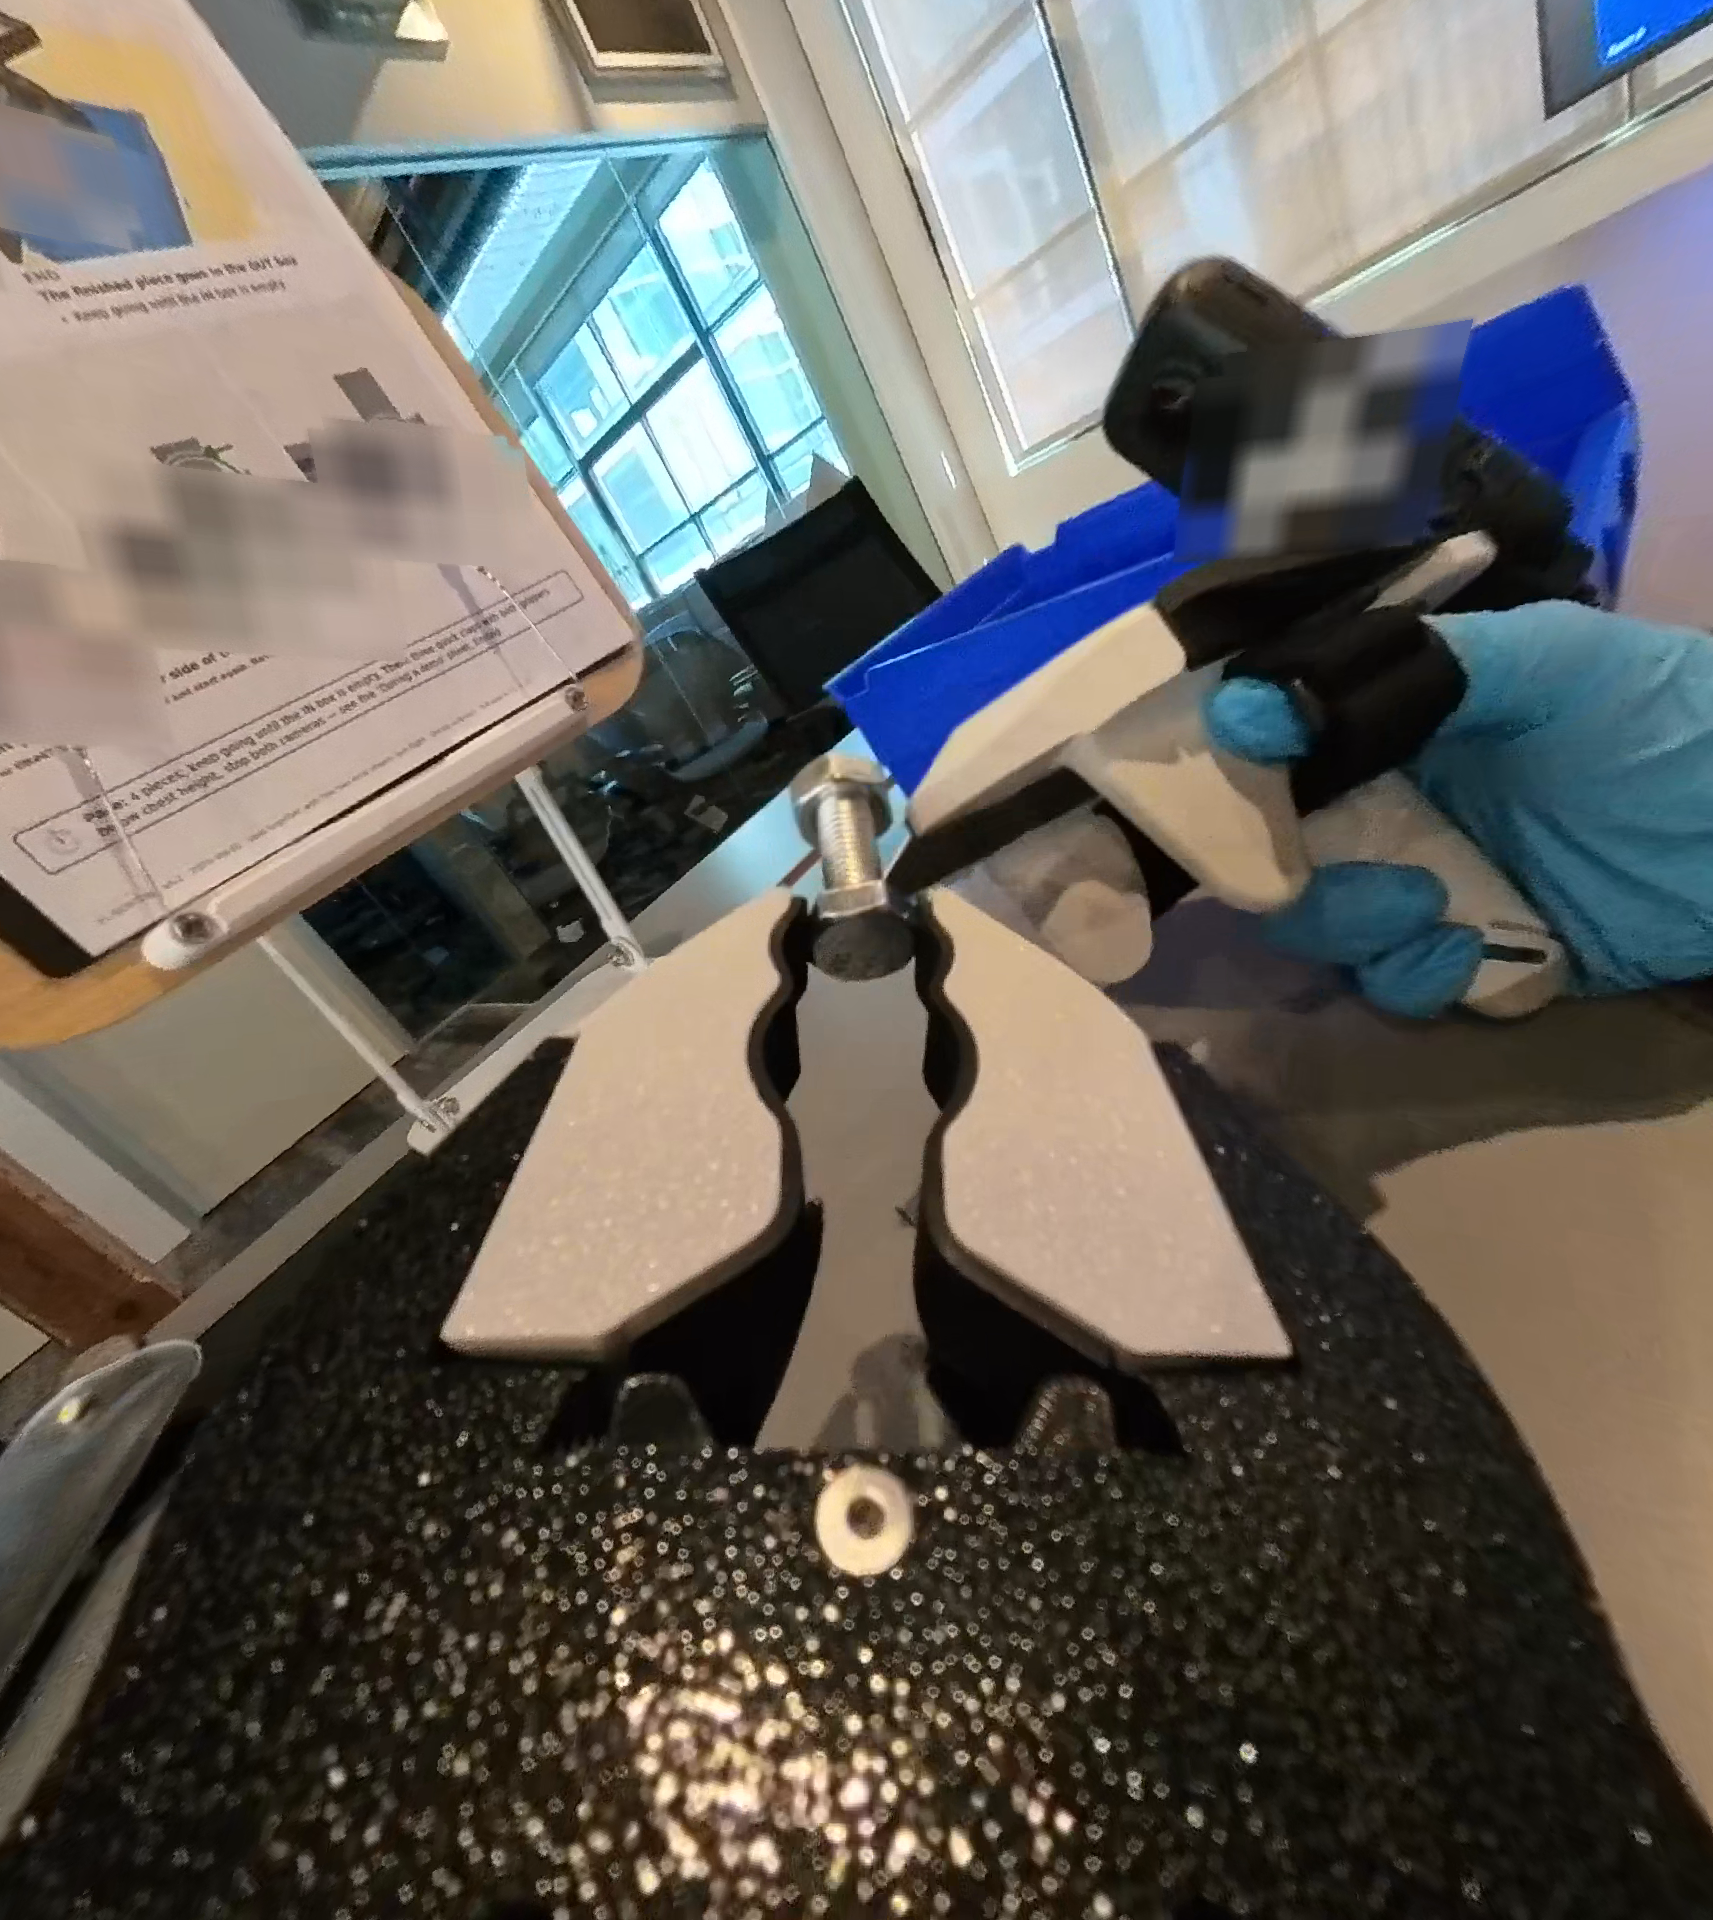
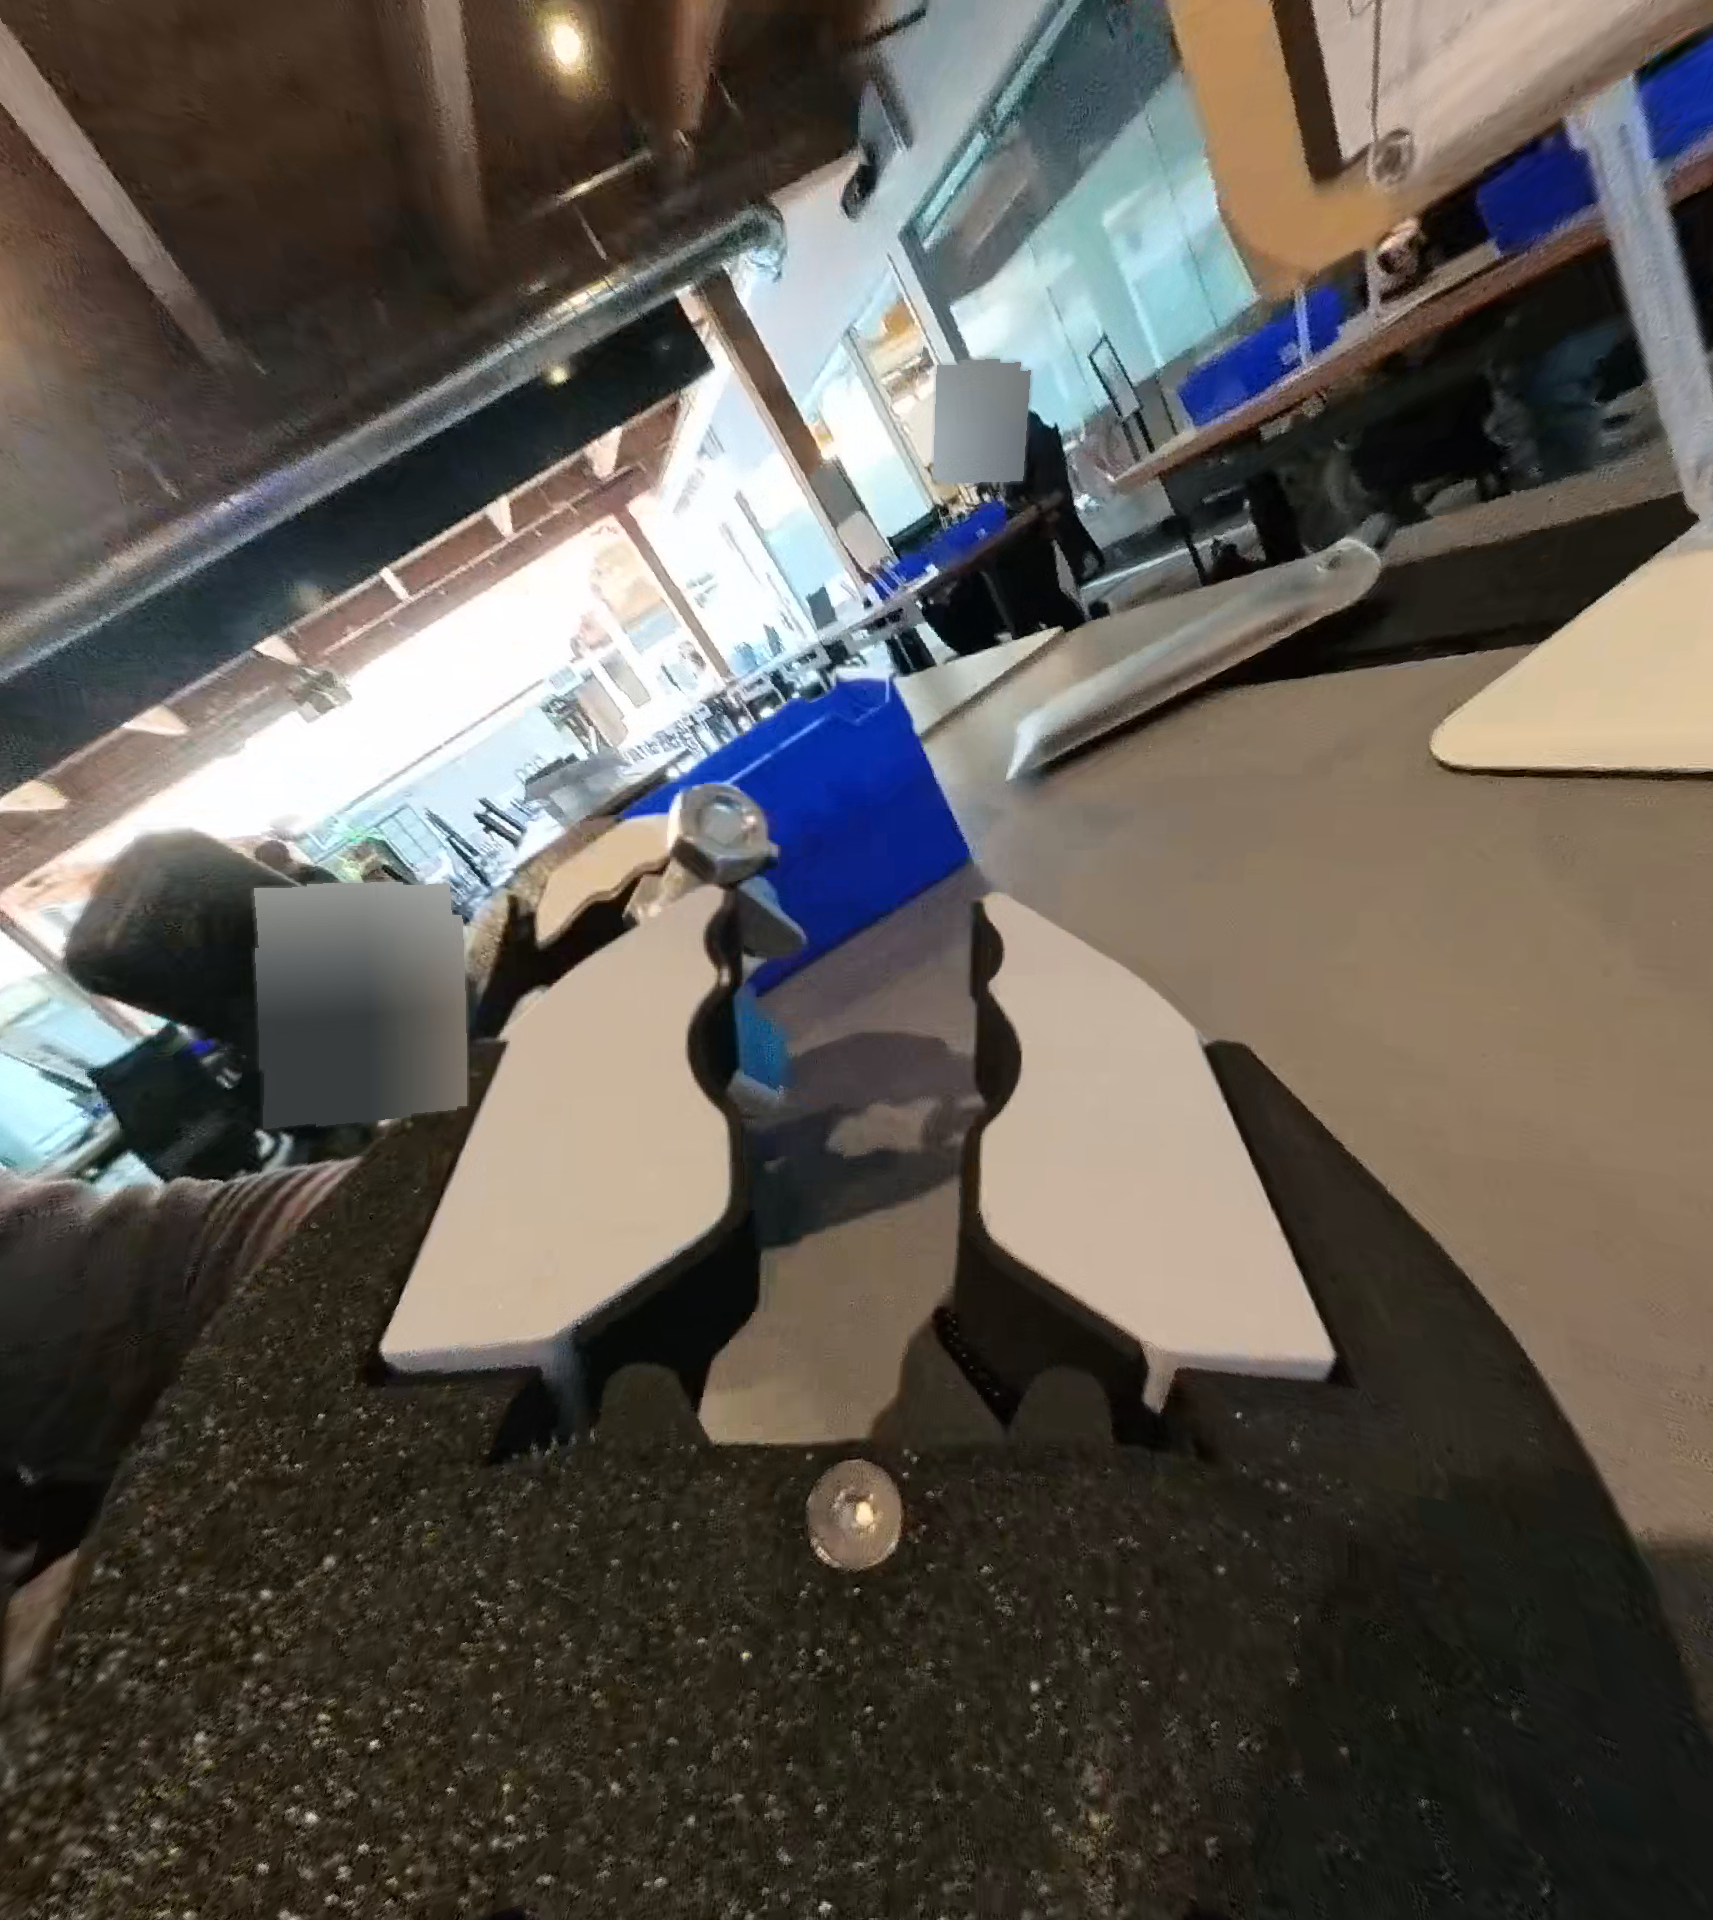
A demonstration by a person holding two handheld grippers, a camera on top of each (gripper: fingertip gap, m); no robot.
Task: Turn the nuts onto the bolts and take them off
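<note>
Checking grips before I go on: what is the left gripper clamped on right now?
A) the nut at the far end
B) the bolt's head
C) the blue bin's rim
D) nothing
B: the left gripper pinches the bolt by its head, while the nut sits untouched at the far end.

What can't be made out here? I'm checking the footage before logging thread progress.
- Bolt head grip: left wrist view, left gripper fingers hide the contact.
- Nut thread engagement: right wrist view, blurred and too small.
- Blue bin contents: left wrist view, its wall and the right gripper hide them.
</note>
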